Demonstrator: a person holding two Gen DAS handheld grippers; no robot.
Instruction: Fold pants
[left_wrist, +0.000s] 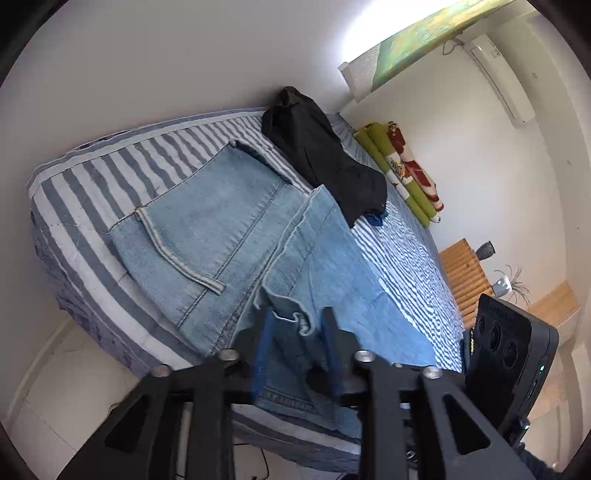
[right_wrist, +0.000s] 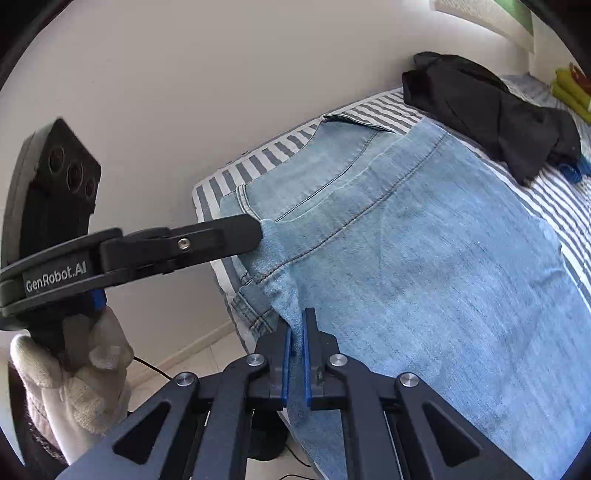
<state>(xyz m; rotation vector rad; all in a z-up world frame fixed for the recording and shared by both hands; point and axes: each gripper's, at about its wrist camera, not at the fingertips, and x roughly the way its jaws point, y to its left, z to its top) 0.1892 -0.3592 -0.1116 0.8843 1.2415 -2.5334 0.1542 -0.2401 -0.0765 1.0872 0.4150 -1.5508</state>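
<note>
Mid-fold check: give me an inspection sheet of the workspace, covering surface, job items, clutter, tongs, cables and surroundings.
Surface: striped bed, set against a white wall.
Job's things: light blue jeans spread on the bed, one part laid over the other.
Clutter: black garment beyond the jeans; rolled green blanket near the far wall.
Tongs: left tongs shut on the jeans edge; right tongs shut on the jeans.
Cables: black cable on the floor.
Surroundings: air conditioner, wooden table, gloved hand.
</note>
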